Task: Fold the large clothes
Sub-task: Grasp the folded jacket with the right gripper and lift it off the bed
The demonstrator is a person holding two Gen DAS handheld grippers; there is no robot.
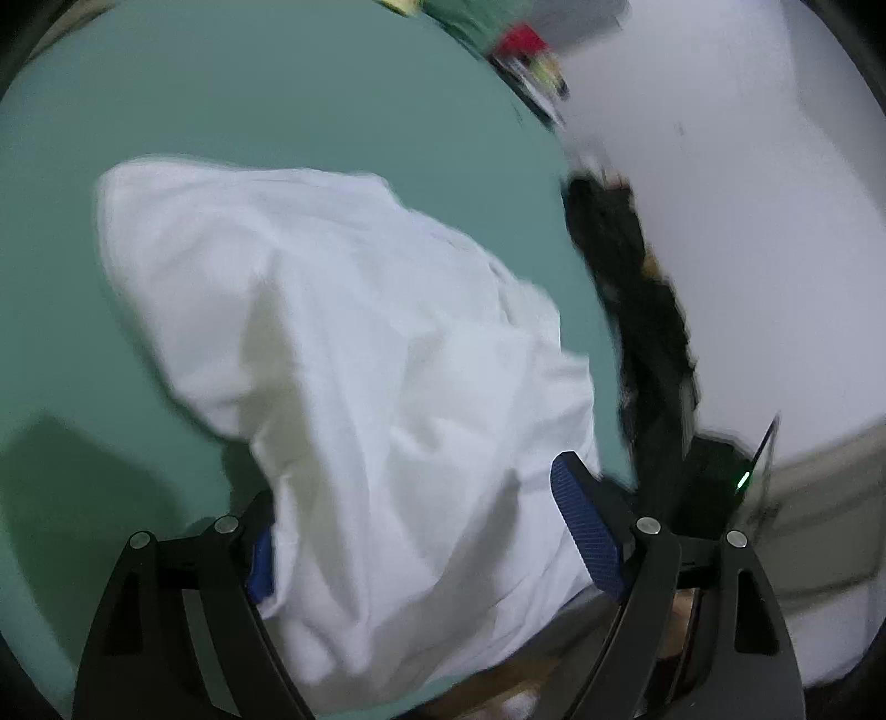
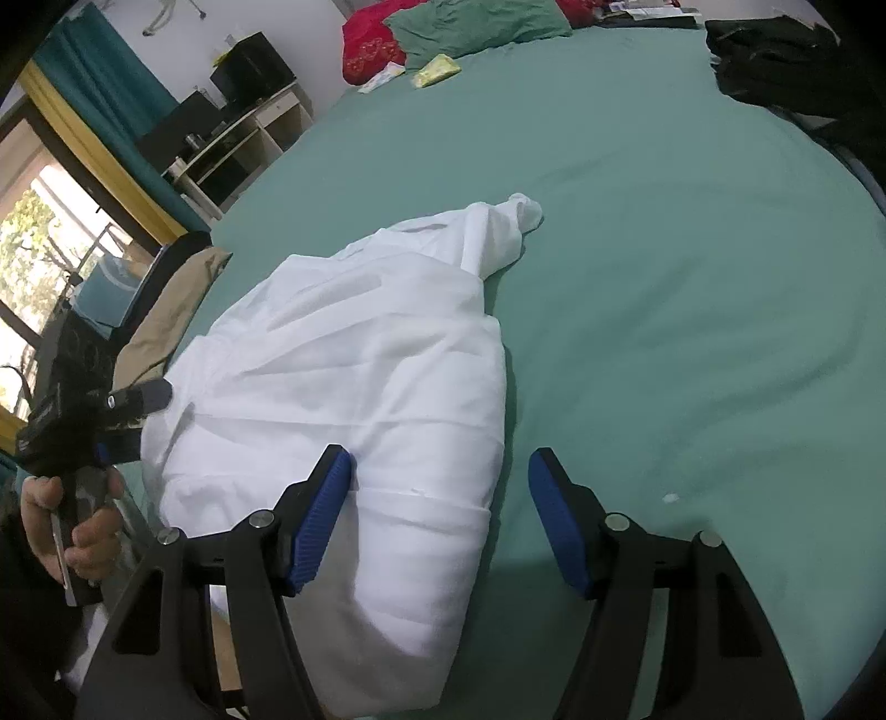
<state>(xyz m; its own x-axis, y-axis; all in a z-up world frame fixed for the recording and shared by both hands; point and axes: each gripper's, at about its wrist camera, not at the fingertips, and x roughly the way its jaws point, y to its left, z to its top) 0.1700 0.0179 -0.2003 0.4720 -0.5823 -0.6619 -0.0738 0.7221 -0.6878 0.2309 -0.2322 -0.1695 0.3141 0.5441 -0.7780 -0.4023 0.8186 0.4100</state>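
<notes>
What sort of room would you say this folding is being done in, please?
Most likely a bedroom: the white garment lies on a bed with a green sheet, pillows sit at its far end, and a shelf stands beside a window.

White garment [image 2: 354, 399] (loosely folded) lies on bed.

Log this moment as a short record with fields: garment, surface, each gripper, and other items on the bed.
garment: white garment, bunched and partly folded, one twisted end toward the bed's middle
surface: green bedsheet
left gripper: jaws open, white cloth between them, pads not pressing on it
right gripper: jaws open over the garment's near edge, nothing gripped
hand: holds the left gripper's handle at the garment's left side
other items: black clothing at far right edge, green pillow and red fabric at the far end
</notes>
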